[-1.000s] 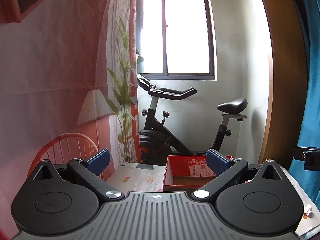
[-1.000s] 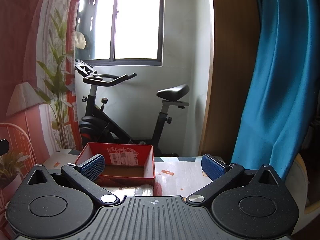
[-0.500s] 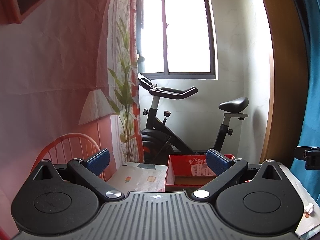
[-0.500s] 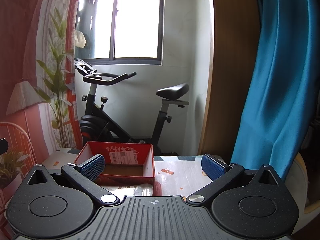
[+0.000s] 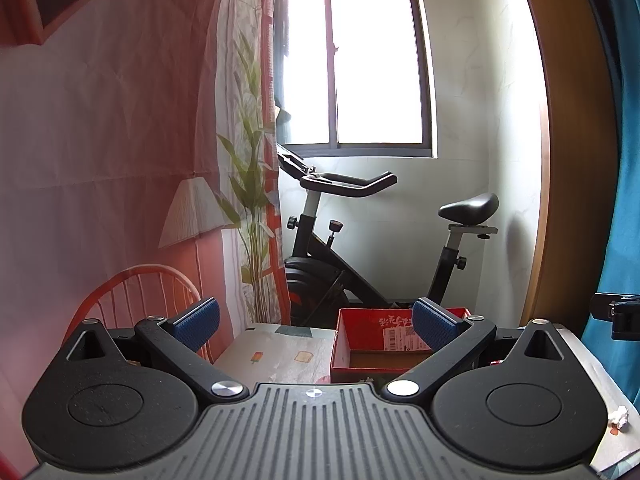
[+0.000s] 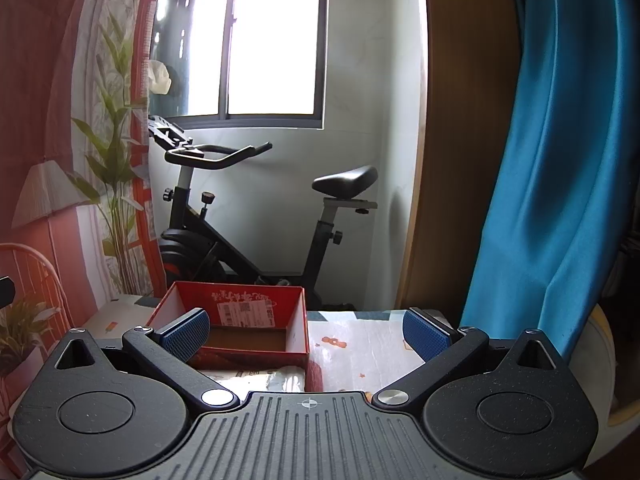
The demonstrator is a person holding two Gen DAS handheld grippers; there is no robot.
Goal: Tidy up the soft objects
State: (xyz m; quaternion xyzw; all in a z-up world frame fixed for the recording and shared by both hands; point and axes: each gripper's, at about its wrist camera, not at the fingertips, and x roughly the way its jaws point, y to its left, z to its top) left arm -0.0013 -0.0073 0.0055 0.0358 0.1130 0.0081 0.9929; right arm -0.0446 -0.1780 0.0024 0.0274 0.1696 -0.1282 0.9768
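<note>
An open red cardboard box (image 5: 382,344) with a shipping label sits on a table covered by a patterned cloth (image 5: 280,352); it also shows in the right wrist view (image 6: 240,320). Its inside looks empty. My left gripper (image 5: 316,322) is open and empty, held above the table in front of the box. My right gripper (image 6: 306,336) is open and empty, also in front of the box. A pale plastic-wrapped item (image 6: 264,380) lies just below the box, mostly hidden by my right gripper. No other soft object is in view.
A black exercise bike (image 5: 360,240) stands behind the table under a window. A pink printed backdrop (image 5: 100,160) hangs at left. A blue curtain (image 6: 560,160) and wooden panel are at right. A small white crumpled scrap (image 5: 618,416) lies on the table's right edge.
Both views have shifted only slightly; the box sits a little further right in the left wrist view. Both grippers stay open.
</note>
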